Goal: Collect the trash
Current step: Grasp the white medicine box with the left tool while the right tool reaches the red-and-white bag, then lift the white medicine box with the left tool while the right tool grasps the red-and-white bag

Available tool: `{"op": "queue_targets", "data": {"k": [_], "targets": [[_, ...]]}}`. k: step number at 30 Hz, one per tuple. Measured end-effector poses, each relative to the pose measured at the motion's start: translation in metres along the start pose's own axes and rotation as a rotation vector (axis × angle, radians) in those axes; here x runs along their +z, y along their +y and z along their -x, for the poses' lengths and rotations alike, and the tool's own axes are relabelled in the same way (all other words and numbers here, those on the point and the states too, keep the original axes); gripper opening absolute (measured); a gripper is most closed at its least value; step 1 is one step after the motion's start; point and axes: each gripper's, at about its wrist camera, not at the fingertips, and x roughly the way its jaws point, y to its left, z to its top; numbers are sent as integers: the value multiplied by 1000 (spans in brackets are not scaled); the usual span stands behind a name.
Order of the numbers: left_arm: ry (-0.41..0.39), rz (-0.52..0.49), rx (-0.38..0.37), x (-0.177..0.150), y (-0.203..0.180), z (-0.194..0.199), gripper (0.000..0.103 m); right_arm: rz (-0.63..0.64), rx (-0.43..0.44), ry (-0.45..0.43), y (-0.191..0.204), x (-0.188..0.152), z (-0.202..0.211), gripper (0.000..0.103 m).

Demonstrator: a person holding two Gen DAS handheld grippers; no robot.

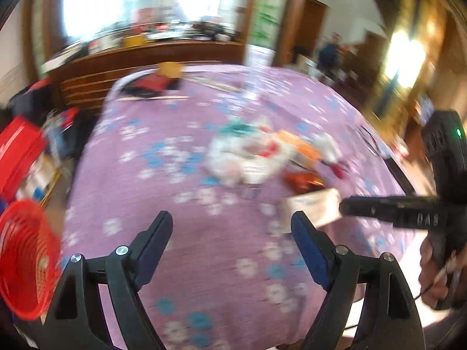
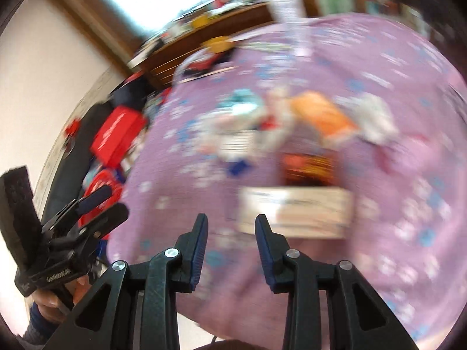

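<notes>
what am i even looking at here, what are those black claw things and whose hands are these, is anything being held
There is no robot here. A person holds a two-finger grabbing tool in each hand, and a wide-angle camera on each tool looks along its fingers, which bends and blurs the view. One picture comes from the left tool, the other from the right tool. Each camera also catches the other tool, with the hand gripping it. Both tools stand open with nothing between their fingers. Below them lies a purple flowered cloth with a heap of trash: white crumpled wrappers, an orange packet, a dark red wrapper and a pale flat box. A red basket sits off the cloth's left edge.
</notes>
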Motion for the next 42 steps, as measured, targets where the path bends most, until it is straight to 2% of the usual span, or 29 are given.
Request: {"op": "queue_targets", "data": {"k": [4, 9, 13, 15, 16, 19, 22, 24, 26, 28, 32, 33, 35, 36, 40, 42], "targets": [[62, -128, -59, 7, -47, -38, 86, -112, -62, -37, -56, -9, 30, 38], [85, -301, -43, 16, -94, -82, 86, -182, -100, -76, -96, -20, 62, 41], [166, -324, -84, 29, -103, -125, 86, -205, -110, -97, -117, -28, 79, 45], [254, -306, -153, 30, -100, -145, 86, -215, -117, -110, -125, -31, 89, 46], [302, -297, -162, 30, -99, -153, 86, -218, -122, -113, -127, -32, 92, 47], [339, -333, -194, 24, -105, -153, 86, -240, -131, -121, -141, -35, 99, 49], [330, -420, -197, 10, -120, -142, 86, -268, -123, -117, -152, -34, 98, 49], [277, -493, -148, 1, -133, -135, 86, -273, -120, -114, -155, -31, 96, 49], [279, -501, -118, -2, -135, -139, 86, -276, -117, -105, -157, -28, 92, 49], [288, -490, -57, -1, -137, -151, 86, -287, -107, -102, -158, -24, 88, 49], [233, -475, -23, -3, -146, -153, 86, -305, -103, -96, -163, -12, 78, 49], [213, -468, -5, -4, -147, -151, 85, -312, -100, -94, -165, -9, 75, 49], [178, -442, 29, -6, -148, -148, 74, -327, -95, -92, -169, -2, 70, 49], [169, -421, 37, -7, -147, -144, 67, -336, -93, -91, -171, 2, 67, 52], [139, -321, 34, -4, -134, -129, 66, -377, -78, -93, -179, 23, 53, 65], [129, -281, 28, -5, -124, -116, 66, -399, -79, -83, -184, 34, 42, 67]]}}
